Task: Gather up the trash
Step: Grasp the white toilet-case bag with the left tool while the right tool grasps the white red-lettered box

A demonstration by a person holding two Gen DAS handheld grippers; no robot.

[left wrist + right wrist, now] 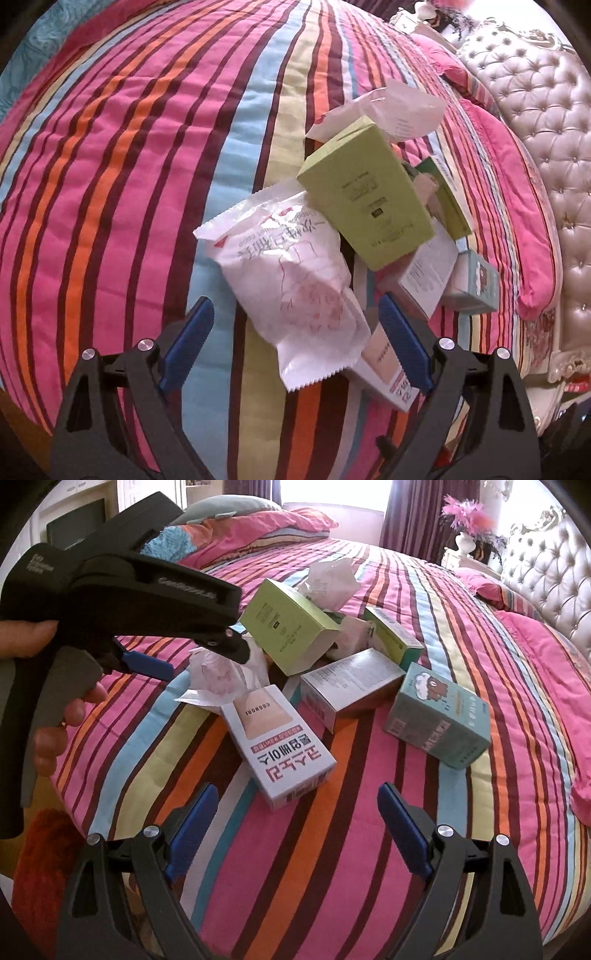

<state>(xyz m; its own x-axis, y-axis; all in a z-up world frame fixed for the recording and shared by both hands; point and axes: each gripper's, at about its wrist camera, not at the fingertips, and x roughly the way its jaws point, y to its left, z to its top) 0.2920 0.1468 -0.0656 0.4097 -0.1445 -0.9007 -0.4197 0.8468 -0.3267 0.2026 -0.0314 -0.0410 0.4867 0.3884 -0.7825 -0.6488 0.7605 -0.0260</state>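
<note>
White wrapper [295,291] lies on striped quilt [129,184], dead ahead between the left gripper [295,343] fingers, jaws wide, nothing held; long axis roughly along the approach; left nearer. Green box [365,192] leans on its far end; Korean-print box [280,742] beside; right gripper [295,827] wide, empty.

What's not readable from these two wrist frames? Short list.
- Trash bin or bag: in neither view.
- Pink-and-white box: left wrist view, mostly hidden under the white wrapper.
- Dark green box: right wrist view, near end hidden behind the grey box.
- Small print on the lime box: too small.
- White wrapper: right wrist view, partly hidden by the left gripper.
</note>
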